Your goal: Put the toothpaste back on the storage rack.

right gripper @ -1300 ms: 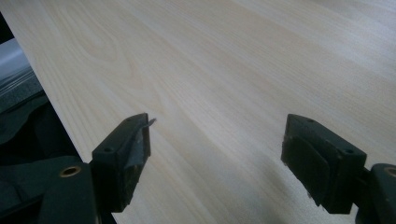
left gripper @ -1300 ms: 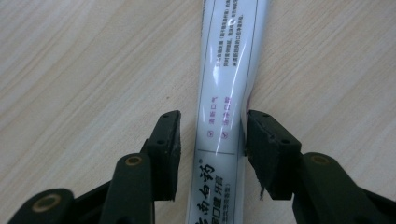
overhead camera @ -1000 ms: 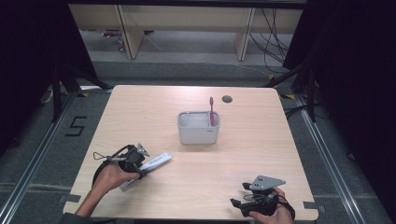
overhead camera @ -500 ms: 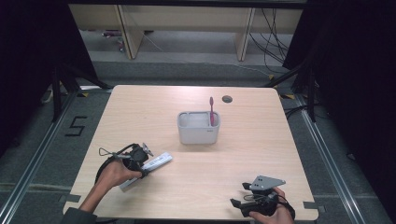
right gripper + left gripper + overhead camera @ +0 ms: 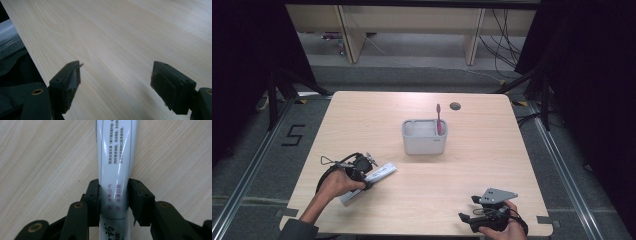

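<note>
A white toothpaste tube (image 5: 382, 172) lies flat on the wooden table (image 5: 362, 115) at the front left, its printed side up. My left gripper (image 5: 365, 179) is down over it. In the left gripper view both black pads press the sides of the tube (image 5: 115, 152), so my left gripper (image 5: 114, 195) is shut on it. My right gripper (image 5: 468, 220) rests near the front right edge in a hand. Its jaws stand wide open over bare wood, with nothing between them (image 5: 116, 77).
A grey rectangular holder (image 5: 424, 142) stands mid-table with a pink toothbrush (image 5: 438, 120) upright in its right end. A small round hole (image 5: 455, 106) sits in the tabletop behind it. Shelving and cables lie beyond the far edge.
The left hand has edged slightly to the right at the tube. The right hand has kept still.
</note>
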The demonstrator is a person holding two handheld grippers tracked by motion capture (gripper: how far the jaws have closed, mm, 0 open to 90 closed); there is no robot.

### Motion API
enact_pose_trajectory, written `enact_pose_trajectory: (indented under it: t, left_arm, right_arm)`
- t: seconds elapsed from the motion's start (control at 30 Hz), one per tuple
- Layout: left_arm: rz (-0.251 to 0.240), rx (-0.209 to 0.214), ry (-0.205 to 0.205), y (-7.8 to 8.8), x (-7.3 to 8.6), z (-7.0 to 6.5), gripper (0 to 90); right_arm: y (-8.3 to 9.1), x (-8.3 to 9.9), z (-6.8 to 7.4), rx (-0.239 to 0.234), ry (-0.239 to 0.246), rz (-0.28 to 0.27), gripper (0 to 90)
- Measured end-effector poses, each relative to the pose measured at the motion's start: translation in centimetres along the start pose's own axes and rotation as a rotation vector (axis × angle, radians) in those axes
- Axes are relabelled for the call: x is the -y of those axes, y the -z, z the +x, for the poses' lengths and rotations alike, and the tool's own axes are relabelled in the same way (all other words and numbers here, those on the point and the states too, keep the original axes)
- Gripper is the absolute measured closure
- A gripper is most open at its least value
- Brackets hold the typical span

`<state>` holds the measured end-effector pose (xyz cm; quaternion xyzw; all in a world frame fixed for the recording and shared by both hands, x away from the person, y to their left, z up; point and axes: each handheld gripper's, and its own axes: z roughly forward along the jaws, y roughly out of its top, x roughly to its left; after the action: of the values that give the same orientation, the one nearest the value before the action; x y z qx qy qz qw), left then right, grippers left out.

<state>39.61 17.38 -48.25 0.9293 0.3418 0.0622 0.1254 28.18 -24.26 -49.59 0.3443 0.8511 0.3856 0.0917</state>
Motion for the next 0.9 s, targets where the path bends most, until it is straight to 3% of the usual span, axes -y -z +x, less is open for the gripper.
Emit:
enact_pose_trajectory:
  t: [0.23, 0.3, 0.47, 0.77, 0.8, 0.87, 0.9]
  left_arm:
    - [-0.012, -0.007, -0.036, 0.1, 0.1, -0.2, 67.7]
    - [-0.023, -0.032, -0.064, 0.3, 0.1, -0.5, 69.0]
    - [-0.032, -0.043, -0.098, 0.4, 0.0, -0.7, 70.4]
    - [-0.064, -0.034, -0.097, 0.9, 0.0, -0.8, 71.4]
    - [-0.092, -0.042, -0.11, 1.4, -0.1, -0.6, 71.5]
    - [-0.104, -0.017, -0.072, 1.7, 0.0, -0.6, 71.6]
    - [-0.128, -0.035, -0.087, 2.0, -0.1, -0.4, 71.6]
  right_arm:
    - [0.0, 0.0, -0.1, -0.009, -0.007, -0.001, 24.6]
    - [0.1, 0.0, 0.0, 0.001, -0.002, 0.002, 24.7]
    - [0.0, 0.0, -0.1, -0.011, -0.009, -0.003, 24.8]
    - [0.0, 0.0, -0.1, 0.002, -0.004, -0.005, 25.0]
    - [0.0, 0.0, -0.1, 0.002, -0.005, -0.005, 25.0]
    - [0.1, 0.0, -0.1, 0.002, -0.004, -0.006, 25.1]
    - [0.1, 0.0, -0.1, 0.002, -0.006, -0.006, 25.1]
